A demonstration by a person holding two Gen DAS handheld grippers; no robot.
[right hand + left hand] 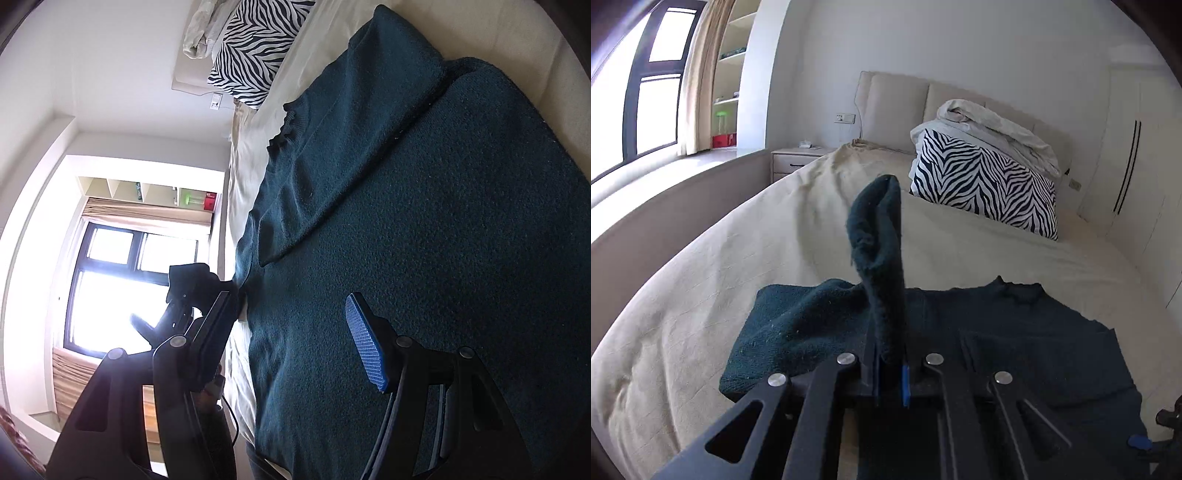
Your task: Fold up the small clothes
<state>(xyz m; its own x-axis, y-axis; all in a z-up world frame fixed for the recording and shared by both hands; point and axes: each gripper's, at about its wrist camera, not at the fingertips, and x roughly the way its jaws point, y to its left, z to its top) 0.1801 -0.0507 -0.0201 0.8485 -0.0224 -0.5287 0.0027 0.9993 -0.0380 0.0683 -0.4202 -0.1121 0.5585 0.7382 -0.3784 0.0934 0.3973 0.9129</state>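
A dark teal knitted sweater (1027,332) lies spread on the cream bed (738,266). My left gripper (889,369) is shut on a fold of the sweater's left sleeve or edge, which stands up as a cuff (877,236) between the fingers. In the right wrist view the sweater (424,229) fills the bed, with one sleeve (354,122) folded across the body. My right gripper (291,332) is open and empty just above the sweater's lower part, its blue pad (365,343) showing. The left gripper (184,295) shows there at the sweater's far edge.
A zebra-print pillow (982,184) with a folded cream blanket (997,129) on it sits at the headboard. A bedside table (794,158), a window (646,92) and shelves stand to the left. A white wardrobe (1126,147) stands to the right.
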